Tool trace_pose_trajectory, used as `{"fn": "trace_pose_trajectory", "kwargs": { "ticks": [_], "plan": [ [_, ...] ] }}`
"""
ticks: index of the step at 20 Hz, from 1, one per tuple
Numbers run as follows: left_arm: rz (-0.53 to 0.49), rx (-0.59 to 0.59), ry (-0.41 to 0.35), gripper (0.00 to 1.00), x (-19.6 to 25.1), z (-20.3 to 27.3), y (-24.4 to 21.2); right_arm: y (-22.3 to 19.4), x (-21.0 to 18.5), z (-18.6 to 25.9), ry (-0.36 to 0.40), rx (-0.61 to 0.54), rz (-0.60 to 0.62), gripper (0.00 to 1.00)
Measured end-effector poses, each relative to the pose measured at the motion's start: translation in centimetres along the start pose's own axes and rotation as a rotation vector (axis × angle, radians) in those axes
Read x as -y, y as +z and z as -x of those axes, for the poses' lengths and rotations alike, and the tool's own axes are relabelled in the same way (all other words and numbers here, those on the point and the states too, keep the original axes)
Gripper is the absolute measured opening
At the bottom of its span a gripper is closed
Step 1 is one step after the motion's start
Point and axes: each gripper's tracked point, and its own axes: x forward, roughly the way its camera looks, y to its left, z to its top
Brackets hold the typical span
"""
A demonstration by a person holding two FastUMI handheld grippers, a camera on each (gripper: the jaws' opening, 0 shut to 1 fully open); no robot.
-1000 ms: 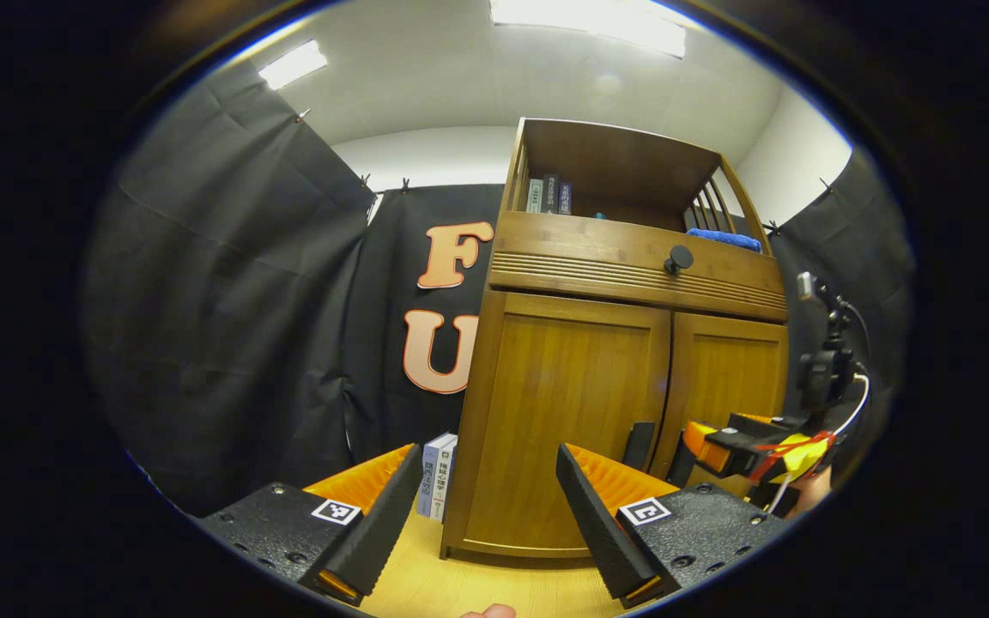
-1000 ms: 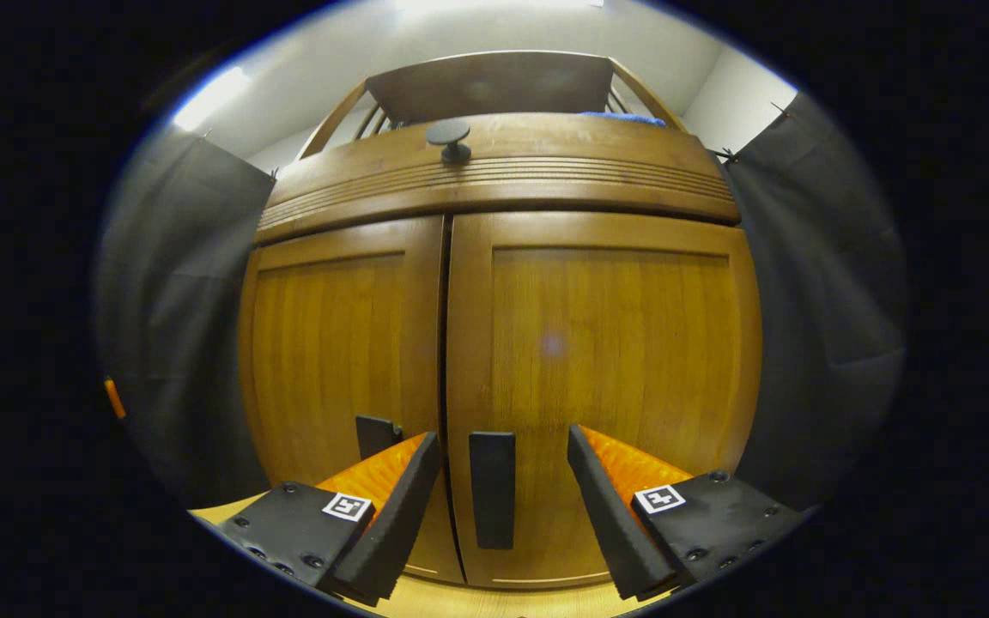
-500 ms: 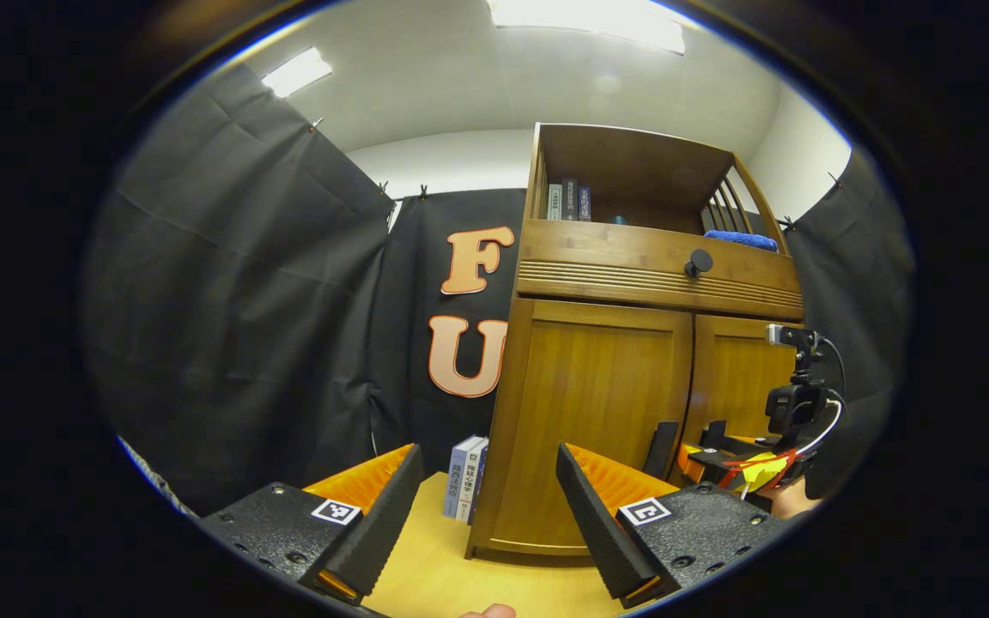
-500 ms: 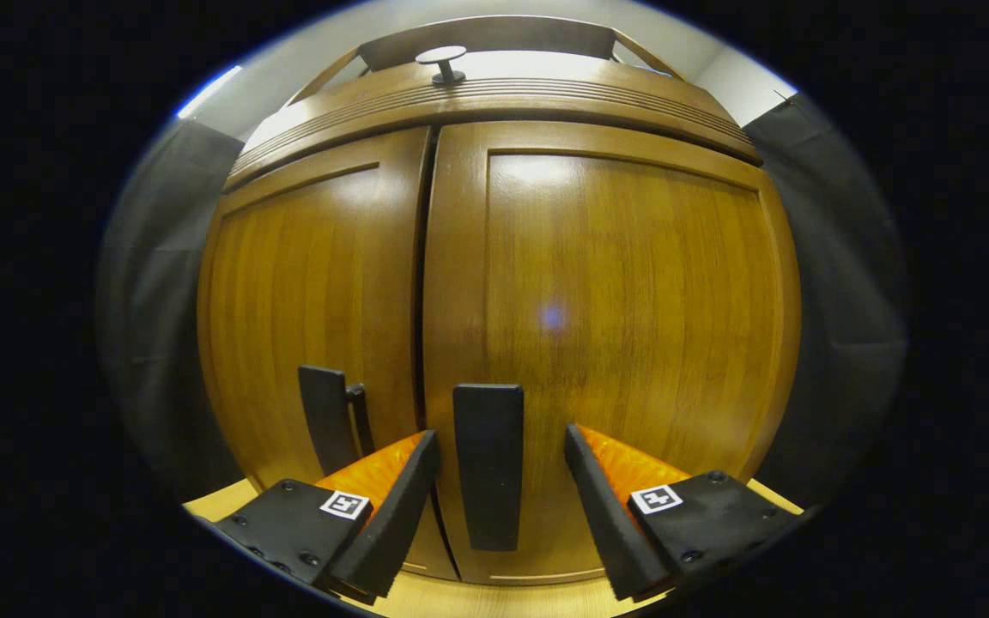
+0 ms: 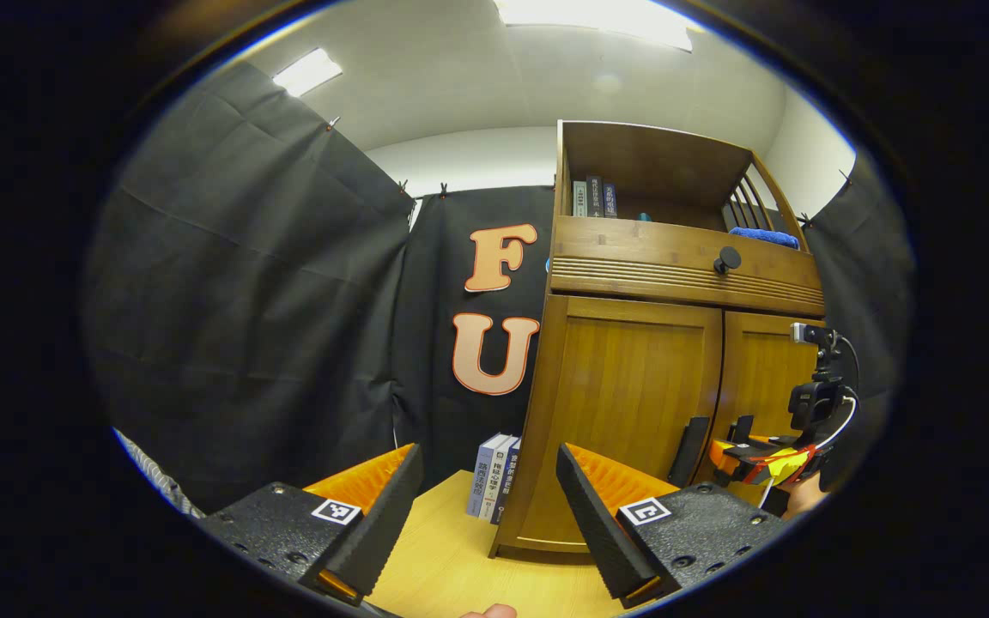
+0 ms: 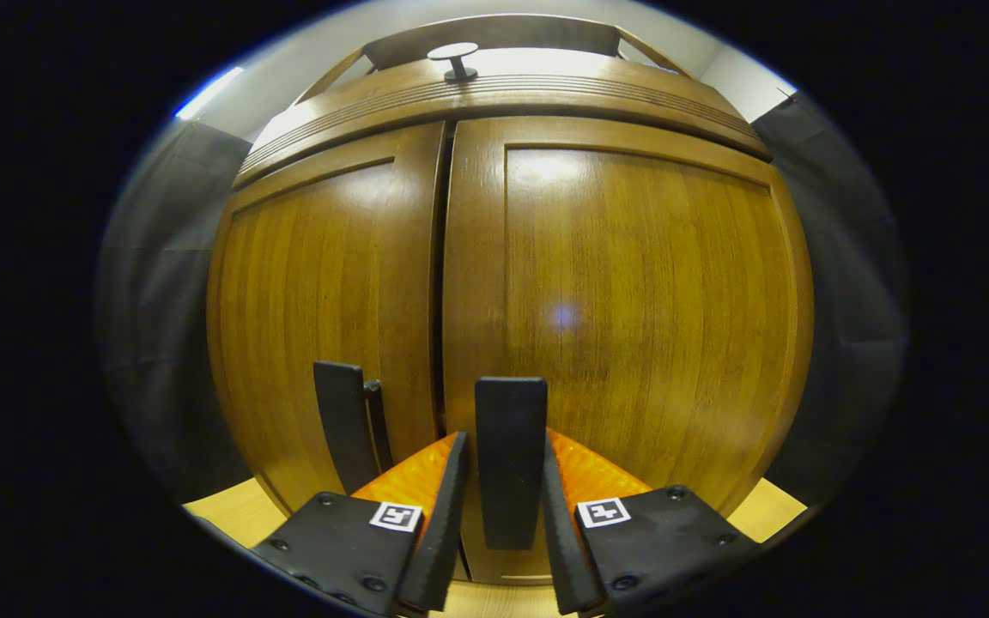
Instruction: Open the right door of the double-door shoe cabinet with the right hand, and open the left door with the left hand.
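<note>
I see the shoe cabinet [image 5: 632,386] standing on the wooden tabletop [image 5: 443,566], both of its doors flat and closed. My right tool [image 6: 501,515] is right up against the cabinet's right door [image 6: 632,318], its two fingers drawn in around that door's dark upright handle [image 6: 510,455], one on each side, and they look to be touching it. The left door's handle [image 6: 342,433] sits just beside, across the centre seam. In the left gripper view my left tool [image 5: 486,506] is spread wide with nothing between the fingers, held well off the cabinet's left front corner. From there I see the right tool [image 5: 748,451] at the cabinet's right door [image 5: 761,386]. A few books [image 5: 494,485] stand against the cabinet's left side.
</note>
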Motion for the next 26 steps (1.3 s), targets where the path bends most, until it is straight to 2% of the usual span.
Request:
{"fn": "trace_pose_trajectory", "kwargs": {
  "ticks": [1,4,6,7,8,9,10,12,14,15,17,18,19,21,23,24,25,26],
  "plan": [
    [-0.002,0.002,0.002,0.92,-0.2,-0.2,0.0,0.0,0.0,0.3,0.020,-0.007,-0.009,0.47],
    [-0.003,0.003,0.000,0.91,-0.4,-0.2,0.1,0.0,0.3,0.3,0.055,-0.011,-0.026,0.32],
    [-0.001,0.006,-0.006,0.92,-0.2,-0.1,0.1,-0.1,0.2,0.0,0.037,-0.016,-0.010,0.32],
    [0.001,0.008,-0.010,0.92,-0.1,-0.1,0.1,-0.1,0.2,0.3,0.031,-0.017,-0.009,0.36],
    [0.004,0.008,-0.012,0.92,-0.1,-0.1,0.1,-0.1,0.2,0.4,0.029,-0.019,-0.014,0.27],
    [0.008,0.007,-0.015,0.95,0.0,-0.1,0.1,0.0,0.2,0.4,0.033,-0.022,-0.019,0.27],
    [0.012,0.003,-0.022,0.94,0.2,-0.1,-0.1,0.1,0.2,0.7,0.043,-0.025,-0.024,0.32],
    [0.021,-0.008,-0.041,0.92,0.7,-0.1,-0.3,0.5,0.1,1.3,0.064,-0.033,-0.030,0.32],
    [0.023,-0.013,-0.053,0.94,1.2,-0.3,-0.5,1.0,0.1,2.3,0.082,-0.037,-0.040,0.32],
    [0.022,-0.013,-0.059,0.95,1.5,-0.4,-0.5,1.2,0.2,3.2,0.086,-0.034,-0.043,0.36],
    [0.020,-0.018,-0.076,0.98,2.4,0.1,-0.4,1.0,0.8,5.7,0.084,-0.027,-0.047,0.36],
    [0.018,-0.022,-0.086,0.98,2.7,0.2,-0.7,0.9,1.2,6.8,0.083,-0.025,-0.046,0.32],
    [0.017,-0.023,-0.096,0.94,3.1,0.1,-0.8,1.0,1.7,7.9,0.086,-0.023,-0.045,0.32],
    [0.020,-0.027,-0.119,0.95,4.3,-0.1,-1.2,1.0,2.5,10.0,0.092,-0.024,-0.049,0.31],
    [0.024,-0.031,-0.146,0.95,5.8,-0.1,-1.4,1.2,3.6,11.5,0.095,-0.026,-0.054,0.31],
    [0.026,-0.032,-0.163,0.95,6.7,-0.1,-1.6,1.3,4.1,12.1,0.091,-0.020,-0.055,0.36],
    [0.026,-0.032,-0.178,0.92,7.4,-0.1,-1.8,1.3,4.7,12.8,0.086,-0.013,-0.053,0.32],
    [0.024,-0.032,-0.191,0.94,8.2,0.0,-1.9,1.2,5.4,13.5,0.078,-0.008,-0.051,0.36]
  ]
}}
